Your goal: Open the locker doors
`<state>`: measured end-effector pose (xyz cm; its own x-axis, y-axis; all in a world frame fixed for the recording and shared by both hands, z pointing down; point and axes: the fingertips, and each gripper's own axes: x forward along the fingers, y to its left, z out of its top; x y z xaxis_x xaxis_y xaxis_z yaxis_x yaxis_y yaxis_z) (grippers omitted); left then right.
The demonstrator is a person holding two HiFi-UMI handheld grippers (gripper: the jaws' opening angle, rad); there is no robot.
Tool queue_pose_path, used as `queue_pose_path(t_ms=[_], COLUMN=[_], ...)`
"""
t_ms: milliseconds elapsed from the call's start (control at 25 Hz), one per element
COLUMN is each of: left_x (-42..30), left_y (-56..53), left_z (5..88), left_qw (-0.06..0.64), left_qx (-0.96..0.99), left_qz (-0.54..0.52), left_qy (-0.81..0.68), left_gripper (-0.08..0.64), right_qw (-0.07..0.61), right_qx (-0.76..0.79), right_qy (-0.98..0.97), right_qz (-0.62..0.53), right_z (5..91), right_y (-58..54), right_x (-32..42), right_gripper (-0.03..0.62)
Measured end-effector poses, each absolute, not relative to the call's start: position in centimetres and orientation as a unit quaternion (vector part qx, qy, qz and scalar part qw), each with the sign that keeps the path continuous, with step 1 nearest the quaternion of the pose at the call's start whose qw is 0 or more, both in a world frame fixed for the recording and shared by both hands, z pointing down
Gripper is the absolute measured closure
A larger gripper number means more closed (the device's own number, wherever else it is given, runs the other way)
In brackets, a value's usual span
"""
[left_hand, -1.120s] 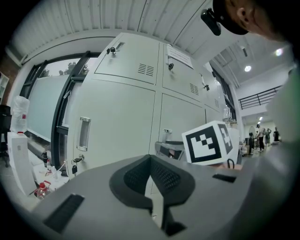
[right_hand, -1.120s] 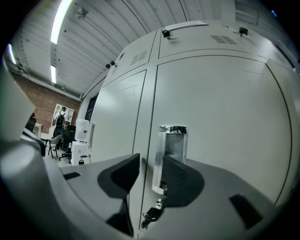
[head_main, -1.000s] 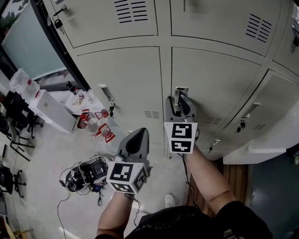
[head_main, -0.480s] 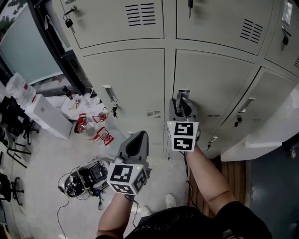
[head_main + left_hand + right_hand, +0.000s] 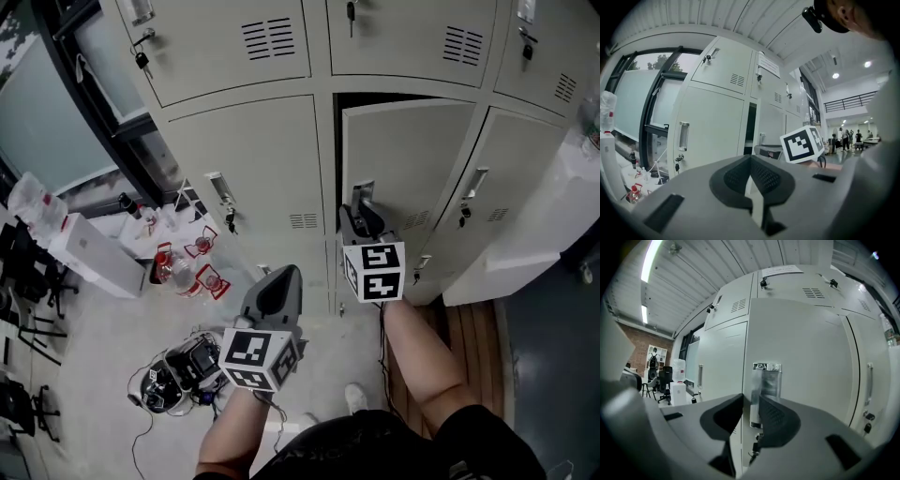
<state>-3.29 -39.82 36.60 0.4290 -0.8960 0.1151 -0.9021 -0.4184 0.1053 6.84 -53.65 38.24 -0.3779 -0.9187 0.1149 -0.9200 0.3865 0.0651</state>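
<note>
My right gripper [image 5: 359, 214] is shut on the metal handle [image 5: 363, 192] of the middle locker door [image 5: 412, 159]. Its jaws have just been closing, with the handle between them. That door stands ajar, with a dark gap [image 5: 339, 101] along its top and left edge. In the right gripper view the handle [image 5: 761, 387] sits between the pads of the right gripper [image 5: 751, 401]. My left gripper [image 5: 281, 277] hangs free below the closed left door [image 5: 253, 159], shut on nothing. In the left gripper view the left gripper [image 5: 750, 161] faces the lockers.
The left door's handle [image 5: 217, 187] has keys hanging under it. At the right is another closed door [image 5: 525, 178] and a white panel [image 5: 525, 248] jutting out. Bottles [image 5: 187, 262], a white box [image 5: 89, 253] and cabled gear [image 5: 178, 370] lie on the floor at left.
The middle door has swung out from flush to ajar, and a dark gap shows at its top. The right gripper has come back with the handle; the left gripper has shifted a little.
</note>
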Motion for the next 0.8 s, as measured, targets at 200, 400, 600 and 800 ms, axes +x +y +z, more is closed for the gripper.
queue_pose_path(t_ms=[200, 400, 600, 800], left_x=[-2.5, -1.6, -0.5, 0.5], left_y=[-38.1, -36.6, -35.5, -34.4], left_z=[35.8, 35.4, 35.2, 35.1], left_qw=[0.068, 0.064, 0.062, 0.061], left_qx=[0.855, 0.868, 0.879, 0.888], left_qz=[0.020, 0.019, 0.017, 0.017], left_qy=[-0.514, -0.492, -0.473, -0.456], left_gripper=[0.561, 0.561, 0.561, 0.561], right_qw=[0.061, 0.060, 0.061, 0.066], right_qx=[0.544, 0.545, 0.549, 0.556], right_qy=[-0.837, -0.836, -0.834, -0.829], right_qz=[0.016, 0.013, 0.008, 0.003], right_z=[38.3, 38.3, 38.3, 38.3], right_y=[-51.0, -48.6, -46.6, -45.1], right_x=[7.9, 9.3, 10.5, 11.7], right_gripper=[0.485, 0.482, 0.476, 0.474])
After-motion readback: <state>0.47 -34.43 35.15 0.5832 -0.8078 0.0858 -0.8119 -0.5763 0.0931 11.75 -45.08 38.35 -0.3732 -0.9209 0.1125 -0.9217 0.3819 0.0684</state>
